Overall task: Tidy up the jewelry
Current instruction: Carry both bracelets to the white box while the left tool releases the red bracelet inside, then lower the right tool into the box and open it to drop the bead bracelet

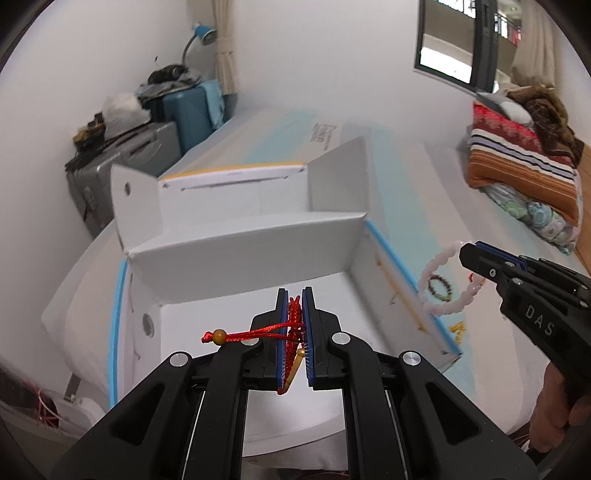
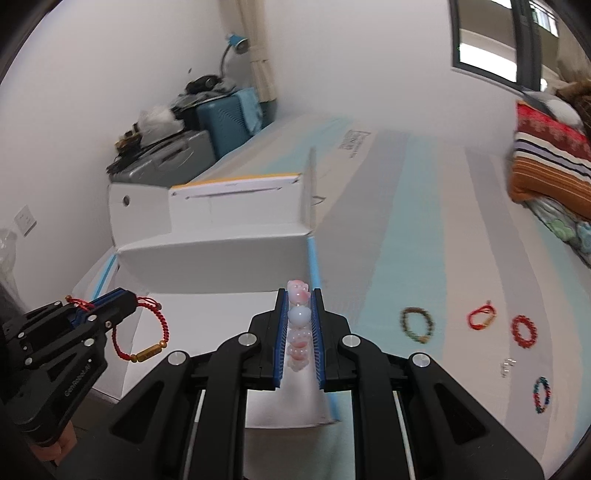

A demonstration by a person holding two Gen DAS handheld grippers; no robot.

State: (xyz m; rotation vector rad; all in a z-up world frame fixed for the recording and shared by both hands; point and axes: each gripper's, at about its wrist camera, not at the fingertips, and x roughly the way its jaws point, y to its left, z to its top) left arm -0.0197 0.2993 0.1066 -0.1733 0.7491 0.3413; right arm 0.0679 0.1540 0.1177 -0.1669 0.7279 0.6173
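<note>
Tongs are gripping jewelry over the open white box (image 1: 236, 254): left tongs (image 1: 294, 334) are clamping a red cord bracelet (image 2: 140, 332), right tongs (image 2: 299, 328) are pinching a pink bead bracelet (image 1: 448, 278); 4 more bracelets are lying on the bed (image 2: 388, 229).

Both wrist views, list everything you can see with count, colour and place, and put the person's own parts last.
white cardboard box: one, white with blue edge tape, open, on the bed ahead of both grippers
red cord bracelet: one, red with gold tube bead, clamped in left gripper
pink bead bracelet: one, pale pink, clamped in right gripper
loose bracelets on the bed: four; olive-brown, red cord, red bead, multicolour
small clear pieces: a few, bed, too small to identify
suitcases: teal, grey, far corner
desk lamp: one, blue
folded blankets: stack, striped, right
left gripper: black, shut
right gripper: black, shut
hand: on right gripper's handle
</note>
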